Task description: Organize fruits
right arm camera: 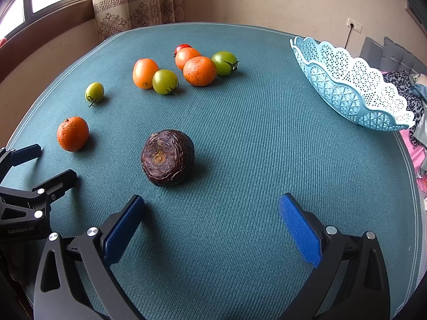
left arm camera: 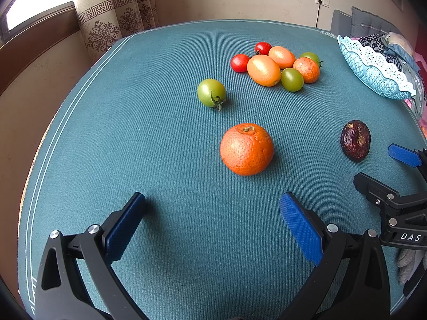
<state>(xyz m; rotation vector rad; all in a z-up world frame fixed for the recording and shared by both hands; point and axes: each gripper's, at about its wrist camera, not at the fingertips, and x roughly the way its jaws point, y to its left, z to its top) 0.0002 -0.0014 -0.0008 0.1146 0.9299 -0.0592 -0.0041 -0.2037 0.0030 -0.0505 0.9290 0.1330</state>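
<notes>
- on the far left we see a cream curtain with a brown key-pattern band (right arm camera: 128,8) hanging behind the teal ribbed table mat (right arm camera: 240,138).
- our left gripper (left arm camera: 212,209) is released, its blue pads spread wide and holding nothing, low over the mat.
- straight ahead of it, not touching it, sits a round rough-skinned orange mandarin (left arm camera: 246,149), stem up; in the right wrist view the same fruit (right arm camera: 72,134) lies left of centre.
- beyond that, a lone small green tomato with a dark stalk (left arm camera: 211,92) sits apart from the others.
- further back and to the right, a touching cluster gathers: two small red tomatoes (left arm camera: 239,63), two smooth oval orange fruits (left arm camera: 263,70), two more green tomatoes (left arm camera: 292,79) and a second rough mandarin (left arm camera: 307,70).
- a wrinkled dark purple round fruit (right arm camera: 167,158) rests alone on the mat, just ahead of our right gripper (right arm camera: 212,209) and nearer its left finger.
- the right gripper is likewise released, pads wide apart and gripping nothing.
- at the far right a pale blue perforated plastic basket with a scalloped rim (right arm camera: 347,85) stands at the mat's edge, well apart from every fruit; no fruit shows in the visible part of its interior.
</notes>
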